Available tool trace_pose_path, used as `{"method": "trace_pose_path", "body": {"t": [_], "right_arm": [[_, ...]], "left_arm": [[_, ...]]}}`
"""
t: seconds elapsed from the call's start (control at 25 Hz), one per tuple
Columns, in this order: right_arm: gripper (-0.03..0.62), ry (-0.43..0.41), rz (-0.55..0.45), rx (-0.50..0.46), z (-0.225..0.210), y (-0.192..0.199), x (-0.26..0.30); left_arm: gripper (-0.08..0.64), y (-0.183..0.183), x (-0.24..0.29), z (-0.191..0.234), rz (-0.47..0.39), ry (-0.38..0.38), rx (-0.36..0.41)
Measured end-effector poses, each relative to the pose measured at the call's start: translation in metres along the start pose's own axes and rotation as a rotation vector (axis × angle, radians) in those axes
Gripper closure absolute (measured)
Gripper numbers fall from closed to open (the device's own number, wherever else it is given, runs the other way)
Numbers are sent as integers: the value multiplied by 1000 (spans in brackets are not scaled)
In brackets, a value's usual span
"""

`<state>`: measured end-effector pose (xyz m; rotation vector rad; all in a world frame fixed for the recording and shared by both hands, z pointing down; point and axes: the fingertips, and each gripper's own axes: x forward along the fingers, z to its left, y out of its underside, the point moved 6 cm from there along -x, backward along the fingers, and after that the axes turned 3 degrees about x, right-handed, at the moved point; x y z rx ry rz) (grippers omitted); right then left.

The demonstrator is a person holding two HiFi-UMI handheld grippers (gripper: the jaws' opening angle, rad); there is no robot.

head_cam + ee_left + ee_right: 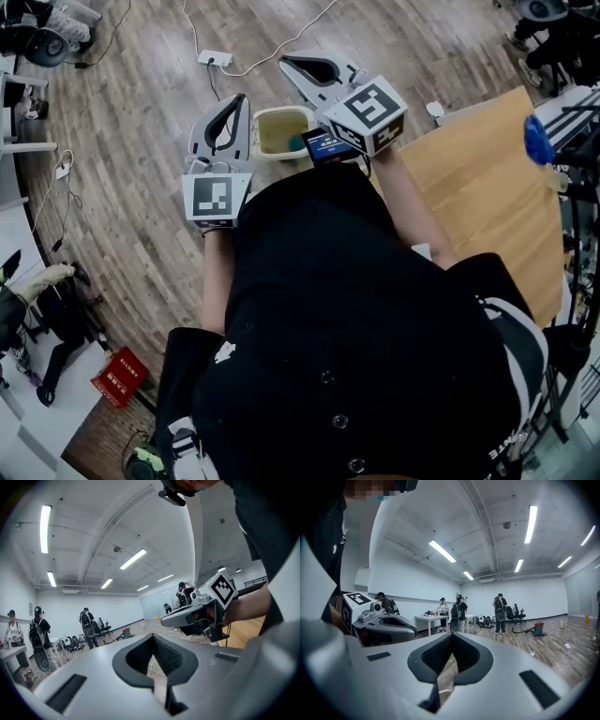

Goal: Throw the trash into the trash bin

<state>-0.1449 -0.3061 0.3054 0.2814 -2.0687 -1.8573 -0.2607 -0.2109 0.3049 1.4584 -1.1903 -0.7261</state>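
Black-clad torso [356,309], beyond it beige open trash bin [271,132], teal scrap [296,142] inside

Trash bin [279,131]: your right gripper [287,62] covers its right rim; the blue-green item [296,142] inside is too small to identify. Table [487,187]: your arm and torso hide its near left part. Red box [120,376]: print too small to read.

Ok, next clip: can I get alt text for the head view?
Seen from above, a person in black holds out the left claw and right claw, both shut and empty; a small trash bin on the wood floor shows between them. A wooden table sits at right.
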Motion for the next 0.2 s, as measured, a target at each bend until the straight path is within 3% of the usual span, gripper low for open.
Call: {"method": "trace_pose_path", "body": {"t": [0.2], "right_arm": [[595, -12, 2, 16, 5, 8, 0]], "left_arm": [[563, 5, 1, -5, 12, 30, -17]]}}
